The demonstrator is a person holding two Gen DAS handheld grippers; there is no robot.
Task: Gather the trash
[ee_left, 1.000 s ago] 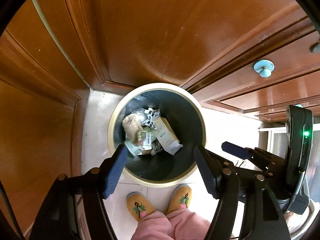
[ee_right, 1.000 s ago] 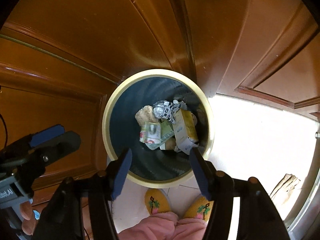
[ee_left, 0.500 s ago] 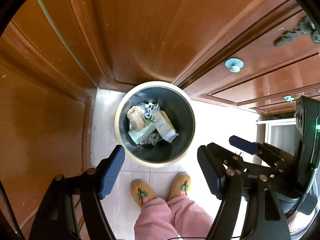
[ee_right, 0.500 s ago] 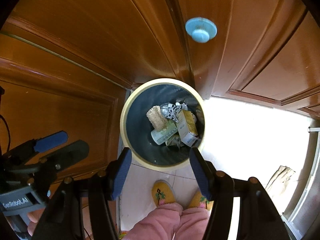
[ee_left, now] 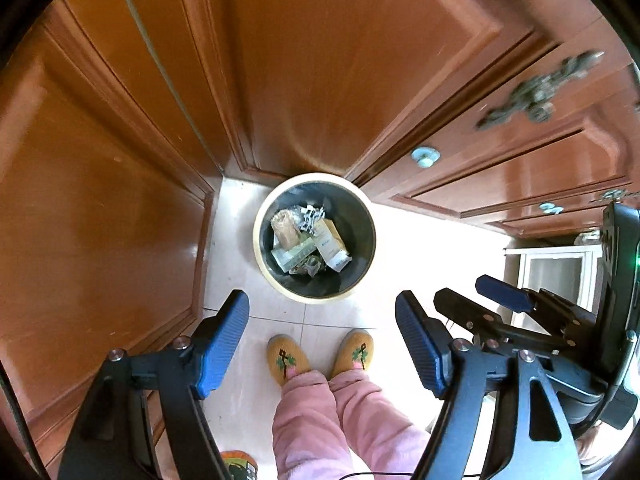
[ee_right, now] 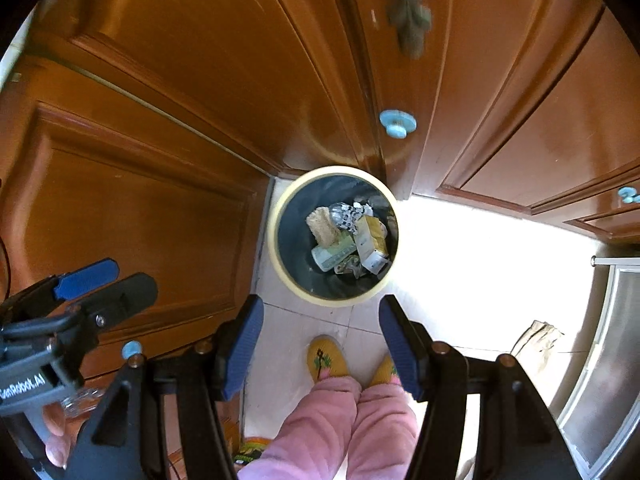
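A: Looking down, the round bin (ee_left: 264, 264), cream-rimmed with dark smooth walls, stands on the pale tiled floor (ee_left: 256, 312) in the corner where glossy wooden panels (ee_left: 328, 60) meet.

B: Inside lie crumpled foil (ee_right: 344, 214), a fibrous beige lump (ee_right: 322, 226) and a yellow-and-white carton (ee_right: 372, 240).

A: The left gripper (ee_left: 322, 344) hangs wide apart and empty; the right gripper (ee_right: 320, 342) is parted too, gripping nothing.

B: Yellow embroidered slippers (ee_left: 288, 358) and quilted pink trousers (ee_left: 316, 420) stand near the bin. Pale blue knobs (ee_right: 397, 123) stud the cabinet doors.

Cream-rimmed dark bin (ee_left: 280, 280), pink trousers (ee_left: 320, 420), yellow slippers (ee_left: 286, 358) with green motifs, reddish-brown cabinets (ee_left: 320, 60).
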